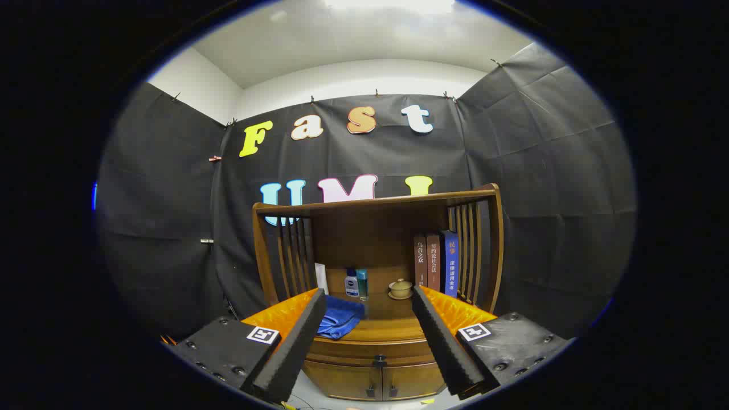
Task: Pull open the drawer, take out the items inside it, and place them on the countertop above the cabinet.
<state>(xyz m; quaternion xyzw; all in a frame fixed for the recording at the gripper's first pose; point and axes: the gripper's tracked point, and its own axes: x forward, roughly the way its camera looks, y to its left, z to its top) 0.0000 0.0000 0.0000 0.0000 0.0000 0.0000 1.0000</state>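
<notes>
Gripper view: drawer (377, 349) beyond spread tool (369, 302).

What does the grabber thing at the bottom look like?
The gripper has two long, flat fingers with a rough, foam-like surface. Each finger sits on a chunky black block with round screws, and each block carries a small white square sticker printed with a black pattern. Ridged orange parts sit just behind the fingers.

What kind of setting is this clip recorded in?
Likely a staged recording booth, not a home: black cloth wall behind a wooden cabinet holding books, a blue towel and bottles. The open gripper faces it.
</notes>
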